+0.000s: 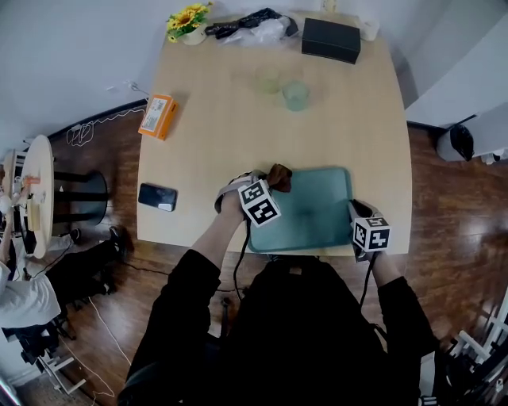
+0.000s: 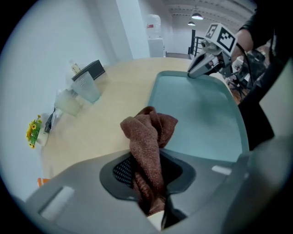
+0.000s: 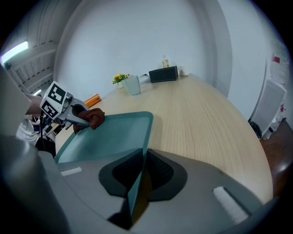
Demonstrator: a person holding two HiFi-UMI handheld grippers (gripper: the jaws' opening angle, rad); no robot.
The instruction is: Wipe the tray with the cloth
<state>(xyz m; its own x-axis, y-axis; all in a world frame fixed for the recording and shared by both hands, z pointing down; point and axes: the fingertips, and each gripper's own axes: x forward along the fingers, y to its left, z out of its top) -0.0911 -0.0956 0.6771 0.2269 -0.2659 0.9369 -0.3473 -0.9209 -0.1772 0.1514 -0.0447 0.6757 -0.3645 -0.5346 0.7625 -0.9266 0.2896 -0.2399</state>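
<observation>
Over the teal plastic tray's (image 1: pixel 317 212) far left corner, your left gripper (image 1: pixel 268 187) is pinching the bunched brown terry cloth (image 1: pixel 279 176) while your right gripper (image 1: pixel 355 214) is clamping the tray's right rim, so you are likely starting a wipe, needing downward pressure and a sweep across.

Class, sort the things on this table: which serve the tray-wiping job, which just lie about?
Job: teal plastic tray, brown terry cloth, left gripper, right gripper.
Idle: orange cardboard box, black smartphone, two clear tumblers, black rectangular box, yellow flowers.
</observation>
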